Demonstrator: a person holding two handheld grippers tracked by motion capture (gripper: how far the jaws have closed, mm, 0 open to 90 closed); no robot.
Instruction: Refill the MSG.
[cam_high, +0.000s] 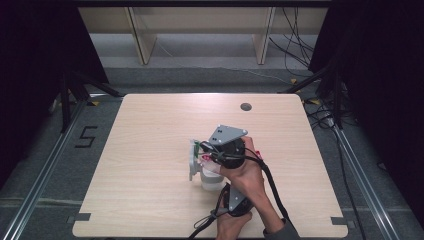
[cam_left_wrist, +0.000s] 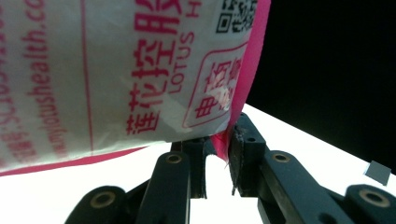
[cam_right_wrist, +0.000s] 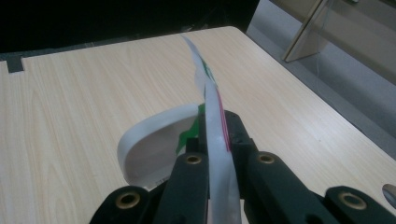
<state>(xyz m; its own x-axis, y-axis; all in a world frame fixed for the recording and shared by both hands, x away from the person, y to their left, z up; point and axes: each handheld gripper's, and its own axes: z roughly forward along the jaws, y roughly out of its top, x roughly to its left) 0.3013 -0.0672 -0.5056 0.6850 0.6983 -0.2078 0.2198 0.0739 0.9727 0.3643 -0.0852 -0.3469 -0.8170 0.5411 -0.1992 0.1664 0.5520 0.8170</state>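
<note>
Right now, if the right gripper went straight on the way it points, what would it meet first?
Probably the white cup, which stands just beyond the right gripper; the jaws are shut on the packet. Past it, only the table shows, but depth is unclear.

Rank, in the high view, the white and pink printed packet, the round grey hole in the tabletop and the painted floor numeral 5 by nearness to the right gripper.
1. White and pink printed packet, at the right gripper.
2. Round grey hole, far edge of table.
3. Painted floor numeral 5, off the table's left.
</note>
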